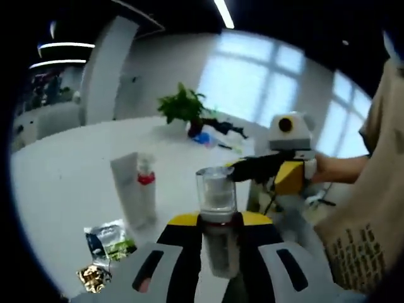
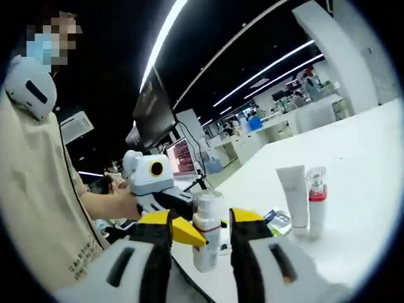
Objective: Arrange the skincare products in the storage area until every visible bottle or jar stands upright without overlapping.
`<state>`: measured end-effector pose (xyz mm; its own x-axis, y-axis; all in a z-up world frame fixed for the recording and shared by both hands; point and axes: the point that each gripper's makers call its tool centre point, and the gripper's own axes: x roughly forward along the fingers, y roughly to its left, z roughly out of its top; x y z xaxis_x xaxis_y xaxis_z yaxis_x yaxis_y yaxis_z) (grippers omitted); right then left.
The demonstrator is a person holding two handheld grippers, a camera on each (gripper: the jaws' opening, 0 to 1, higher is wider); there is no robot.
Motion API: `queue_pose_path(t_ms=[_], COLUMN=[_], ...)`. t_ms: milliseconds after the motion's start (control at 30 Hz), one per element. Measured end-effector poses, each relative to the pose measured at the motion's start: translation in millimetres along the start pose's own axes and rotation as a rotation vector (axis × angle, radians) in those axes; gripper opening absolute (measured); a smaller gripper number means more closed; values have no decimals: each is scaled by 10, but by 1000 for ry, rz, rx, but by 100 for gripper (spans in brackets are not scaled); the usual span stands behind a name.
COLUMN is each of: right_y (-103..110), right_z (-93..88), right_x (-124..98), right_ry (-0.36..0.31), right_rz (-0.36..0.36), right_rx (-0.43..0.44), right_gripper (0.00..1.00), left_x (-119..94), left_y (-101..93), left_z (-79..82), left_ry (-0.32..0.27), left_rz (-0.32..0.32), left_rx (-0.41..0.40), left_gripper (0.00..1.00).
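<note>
left gripper (image 1: 218, 252) – jaws closed on clear-capped bottle (image 1: 216, 211) | right gripper (image 2: 205, 243) – jaws close beside its body, contact unclear | rigid, smooth, light, probably slippery – grip mid-body | white tube (image 2: 293, 196) upright on desk (image 2: 366, 189) beyond bottle

- Left hand-held gripper (image 1: 218, 252): jaws closed on clear-capped bottle (image 1: 217, 218), upright.
- Right hand-held gripper (image 1: 243, 169): dark tips at the bottle's cap.
- White surface (image 1: 69, 177): upright tube (image 1: 128, 188) beside red-collared pump bottle (image 1: 146, 189); sachets (image 1: 108, 240) nearby.
- Potted plant (image 1: 184, 108) beyond.
</note>
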<state>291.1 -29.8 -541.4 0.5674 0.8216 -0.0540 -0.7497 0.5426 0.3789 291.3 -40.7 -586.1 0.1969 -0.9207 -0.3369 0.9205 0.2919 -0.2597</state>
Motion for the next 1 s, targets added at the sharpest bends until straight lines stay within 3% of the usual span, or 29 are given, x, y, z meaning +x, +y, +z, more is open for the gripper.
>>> queue_pose_path(t_ms=[400,667,1000], right_y=[-208,-264,-362], right_z=[-84,-138,-220], right_x=[59,57,78], right_ry=[26,35,104], right_rz=[-131,-175,-198], right_rx=[-51,-67,-186], right_gripper=[23,21,20], left_x=[102,163,290], left_y=[20,66,163], left_z=[-16,-77,-163], left_ry=[20,43,76], left_rz=[14,17,19], left_rx=[72,100,141], left_gripper=[18,19,19])
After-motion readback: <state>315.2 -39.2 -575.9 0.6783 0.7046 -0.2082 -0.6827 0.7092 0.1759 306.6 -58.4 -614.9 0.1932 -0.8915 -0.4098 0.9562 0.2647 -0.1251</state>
